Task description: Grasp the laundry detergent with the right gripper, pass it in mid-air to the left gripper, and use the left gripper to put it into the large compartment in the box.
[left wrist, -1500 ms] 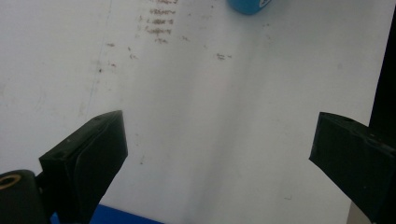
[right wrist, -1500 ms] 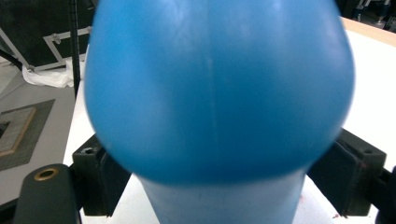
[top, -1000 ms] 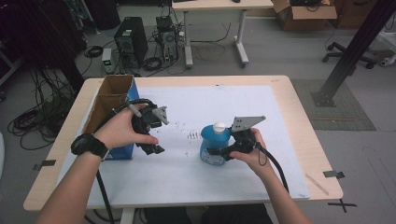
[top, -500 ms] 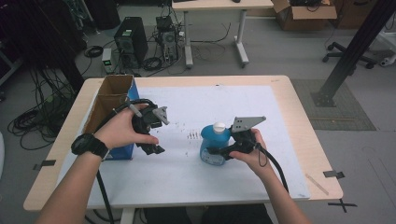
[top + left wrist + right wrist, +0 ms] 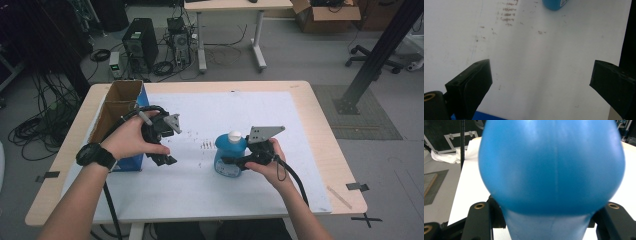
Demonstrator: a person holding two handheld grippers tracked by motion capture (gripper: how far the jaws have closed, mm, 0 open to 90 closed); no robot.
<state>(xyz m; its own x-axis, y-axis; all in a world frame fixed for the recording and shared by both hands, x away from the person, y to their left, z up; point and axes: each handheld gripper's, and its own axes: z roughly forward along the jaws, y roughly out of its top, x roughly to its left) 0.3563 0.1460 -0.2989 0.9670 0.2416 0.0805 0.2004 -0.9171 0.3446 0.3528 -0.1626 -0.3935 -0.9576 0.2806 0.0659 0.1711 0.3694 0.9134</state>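
Right tongs (image 5: 231,161) have just closed around the blue bottle (image 5: 229,155).

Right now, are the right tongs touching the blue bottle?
Touching. In the right gripper view, the right tongs, which have just been closing, press both sides of the blue bottle.

Blue bottle (image 5: 554,4), seemingly cropped by top edge

Blue bottle (image 5: 551,167) clamped between hand-held gripper (image 5: 544,225) jaws.
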